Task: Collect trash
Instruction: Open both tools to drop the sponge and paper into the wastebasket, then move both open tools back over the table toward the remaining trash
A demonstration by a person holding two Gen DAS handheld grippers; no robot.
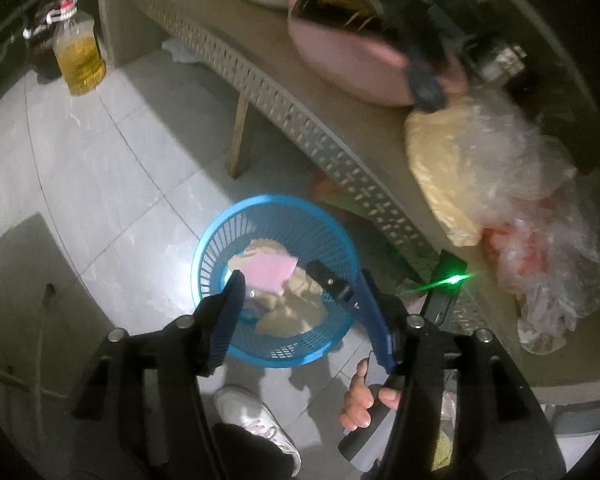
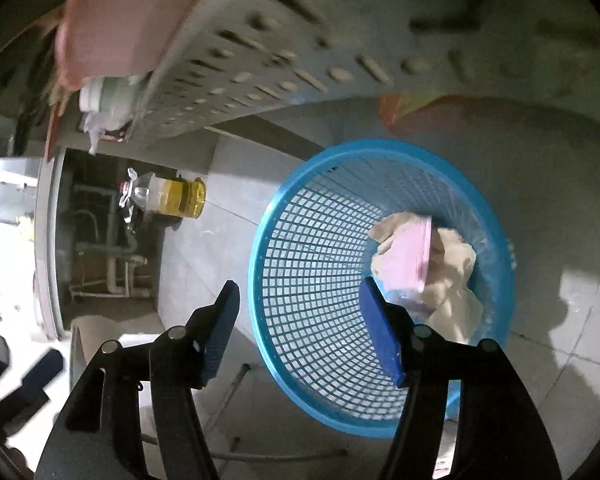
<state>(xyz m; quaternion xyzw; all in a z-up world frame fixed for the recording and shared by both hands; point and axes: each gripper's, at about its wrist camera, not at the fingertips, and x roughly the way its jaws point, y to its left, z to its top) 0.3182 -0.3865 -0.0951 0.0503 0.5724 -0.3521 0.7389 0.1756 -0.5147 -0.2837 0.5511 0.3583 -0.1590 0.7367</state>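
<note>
left gripper (image 1: 300, 276) jaws apart, empty | blue basket (image 1: 216, 240) holds pink packet (image 1: 266, 272)

I see a pale tiled floor (image 1: 100, 184) carrying the blue mesh basket (image 1: 216, 240) and an oil bottle (image 1: 80, 56); the perforated-edged table (image 1: 260, 40) holds crumpled plastic bags (image 1: 520, 184) (clear ones)

The top of the blue basket (image 2: 284, 216) was left open, with trash (image 2: 456, 264) piled low inside. The way at the upper right was blocked by the table edge (image 1: 340, 152). Bare floor (image 1: 112, 168) was seen at the left, up to the oil bottle (image 1: 80, 56).
</note>
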